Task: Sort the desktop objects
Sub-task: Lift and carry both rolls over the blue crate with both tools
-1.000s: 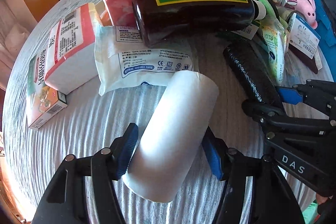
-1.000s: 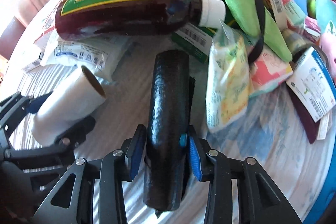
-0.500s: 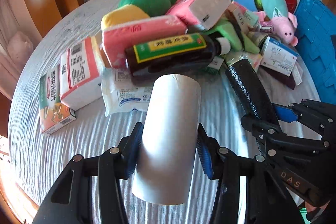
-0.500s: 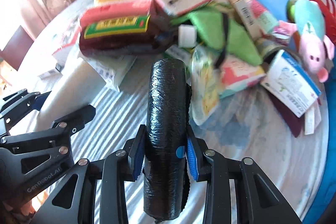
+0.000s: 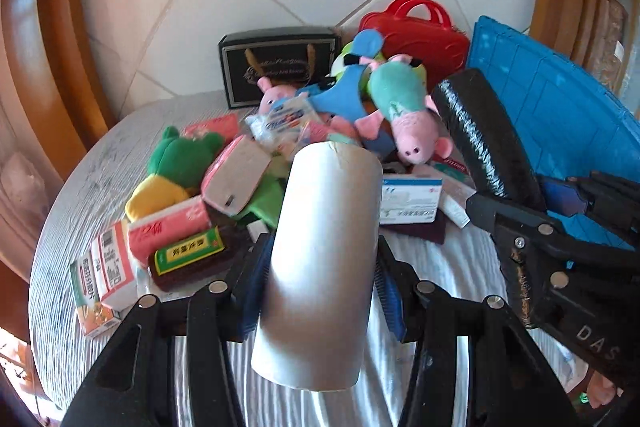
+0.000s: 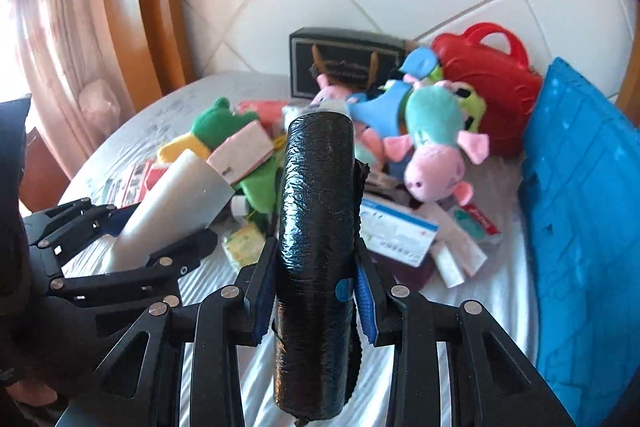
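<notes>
My left gripper (image 5: 318, 291) is shut on a white roll (image 5: 324, 259), held up in the air over the round table (image 5: 80, 211). In the right wrist view my right gripper (image 6: 314, 295) is shut on a black roll (image 6: 316, 247), also lifted. Each roll points forward between blue pads. The black roll (image 5: 480, 135) and the right gripper's black fingers (image 5: 560, 247) show at the right of the left wrist view. The white roll (image 6: 176, 203) and the left gripper (image 6: 112, 251) appear at the left of the right wrist view.
A heap lies on the table: a green plush (image 5: 180, 155), a pink pig plush (image 5: 404, 115), a brown bottle (image 5: 192, 259), medicine boxes (image 5: 104, 267) and a tissue pack (image 5: 168, 227). Behind stand a black gift bag (image 5: 276, 67), a red case (image 5: 416, 35) and a blue crate (image 5: 560, 115).
Both grippers rose off the table with their rolls. The white roll, lying loose between the left pads before, is now gripped. The view now looks over the heap to the tiled wall.
</notes>
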`<state>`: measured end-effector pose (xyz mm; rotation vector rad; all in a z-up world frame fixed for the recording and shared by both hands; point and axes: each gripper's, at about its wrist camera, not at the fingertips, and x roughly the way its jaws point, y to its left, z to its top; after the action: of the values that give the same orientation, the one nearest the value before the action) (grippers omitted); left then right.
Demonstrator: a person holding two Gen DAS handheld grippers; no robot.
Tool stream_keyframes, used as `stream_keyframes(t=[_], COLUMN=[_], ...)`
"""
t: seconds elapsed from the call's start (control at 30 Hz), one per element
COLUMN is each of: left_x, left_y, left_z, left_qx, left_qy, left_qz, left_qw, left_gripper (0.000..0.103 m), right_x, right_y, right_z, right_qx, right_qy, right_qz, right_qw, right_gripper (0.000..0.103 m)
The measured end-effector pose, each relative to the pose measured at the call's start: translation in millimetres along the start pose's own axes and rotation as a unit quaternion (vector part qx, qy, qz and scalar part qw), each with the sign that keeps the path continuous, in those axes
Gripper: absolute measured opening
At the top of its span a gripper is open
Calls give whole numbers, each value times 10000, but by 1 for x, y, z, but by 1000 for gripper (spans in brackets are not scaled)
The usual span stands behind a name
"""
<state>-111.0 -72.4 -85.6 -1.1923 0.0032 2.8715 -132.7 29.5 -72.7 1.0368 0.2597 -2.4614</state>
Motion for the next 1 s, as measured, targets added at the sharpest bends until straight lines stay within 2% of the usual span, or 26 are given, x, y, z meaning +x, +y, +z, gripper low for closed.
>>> stream_keyframes(t=[0.27, 0.4, 0.57, 0.67, 0.77, 0.9, 1.0], left_x=[-29, -42, -61, -68, -69, -62, -55], left_y=[-118, -190, -282, -337, -384, -436, -454], left_z=[50, 77, 109, 123, 131, 135, 135], left_qx=[614, 973, 1294, 1448, 1556, 1890, 2040], left_qy=[-519, -801, -1067, -1115, -974, -839, -663], left_qz=[-401, -658, -1119, -1396, -1646, -1529, -1529], left_qw=[9960, 9898, 9795, 9732, 9691, 9664, 9647], left_gripper=[48, 48, 48, 48, 48, 48, 48], right_x=[-110, -160, -225, -252, -266, -268, -264], right_y=[-94, -152, -230, -274, -314, -358, -380], right_z=[12, 9, -4, -16, -26, -46, -59], right_qx=[406, 705, 1109, 1291, 1479, 1709, 1836], right_qy=[-998, -1333, -1661, -1741, -1712, -1545, -1416], right_qz=[-713, -1078, -1646, -1995, -2213, -2412, -2428], right_qw=[9916, 9827, 9659, 9556, 9486, 9427, 9420], right_gripper=[34, 34, 34, 34, 34, 34, 34])
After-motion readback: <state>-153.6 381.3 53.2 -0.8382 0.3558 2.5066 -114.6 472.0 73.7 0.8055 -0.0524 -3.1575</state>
